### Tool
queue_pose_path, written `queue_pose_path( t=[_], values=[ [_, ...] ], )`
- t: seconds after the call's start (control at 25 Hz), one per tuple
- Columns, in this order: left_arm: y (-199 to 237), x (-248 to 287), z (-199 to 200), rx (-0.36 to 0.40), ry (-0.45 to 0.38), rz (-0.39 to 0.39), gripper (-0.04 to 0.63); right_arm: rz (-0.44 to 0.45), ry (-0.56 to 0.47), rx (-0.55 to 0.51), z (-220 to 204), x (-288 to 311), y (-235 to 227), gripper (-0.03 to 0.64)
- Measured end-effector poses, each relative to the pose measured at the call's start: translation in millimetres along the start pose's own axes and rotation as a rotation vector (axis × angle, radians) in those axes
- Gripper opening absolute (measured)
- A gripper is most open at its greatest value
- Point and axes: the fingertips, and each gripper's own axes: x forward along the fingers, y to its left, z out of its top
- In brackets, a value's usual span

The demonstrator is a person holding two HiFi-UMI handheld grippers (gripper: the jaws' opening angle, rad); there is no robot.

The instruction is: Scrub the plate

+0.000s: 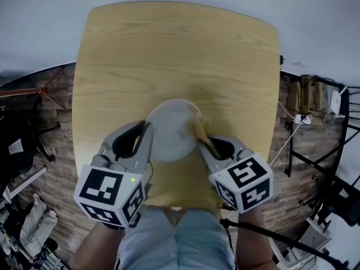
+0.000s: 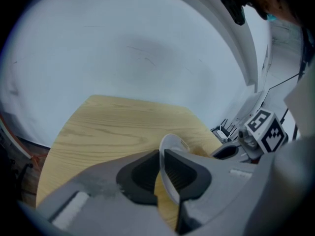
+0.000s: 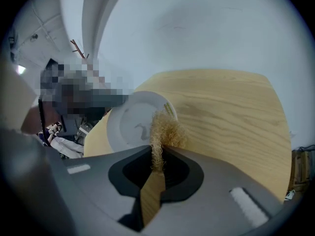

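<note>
Grey plastic fingers of the left gripper (image 2: 161, 168) are pinched on the near-left rim of the white plate (image 1: 171, 131). The plate sits over the near half of the wooden table (image 1: 169, 49) — whether it rests flat on the wood or is tipped up off it cannot be told. The grip is thin, on the rim alone, so a hard push from the other side could twist the plate round or slide it out. The right gripper (image 3: 157, 162) has its fingers closed on a tan, fibrous scrubber (image 3: 165, 131), whose tuft touches the plate's right rim. The tuft is soft and held by only part of its bulk; a firm drag could pull it loose. Further in, a grey smear (image 3: 139, 130) marks the plate's middle — a scrubber working only at the rim may miss it.
</note>
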Motion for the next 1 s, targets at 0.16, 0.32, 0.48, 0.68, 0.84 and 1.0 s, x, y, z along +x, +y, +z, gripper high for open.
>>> queue_pose_path(
  t=[0.16, 0.32, 0.48, 0.68, 0.84, 1.0],
  values=[
    [0, -1, 0, 0.018, -0.006, 0.014, 0.055, 0.034, 0.028, -0.003, -18, 2, 25, 0.041],
    [0, 1, -3, 0.03, -0.001, 0.016, 0.055, 0.096, 0.043, -0.016, -28, 5, 57, 0.041],
    [-3, -1, -3, 0.049, -0.001, 0.013, 0.055, 0.163, 0.008, -0.031, -23, 5, 85, 0.041],
    [-10, -3, -3, 0.056, 0.0, 0.004, 0.055, 0.165, -0.092, -0.031, 7, -12, 85, 0.041],
    [-15, -5, -2, 0.063, -0.001, -0.006, 0.055, 0.033, -0.113, -0.031, 18, -22, 47, 0.041],
    [-21, -5, -4, 0.061, 0.002, -0.02, 0.055, -0.046, -0.06, -0.03, 13, -20, 20, 0.041]
  ],
)
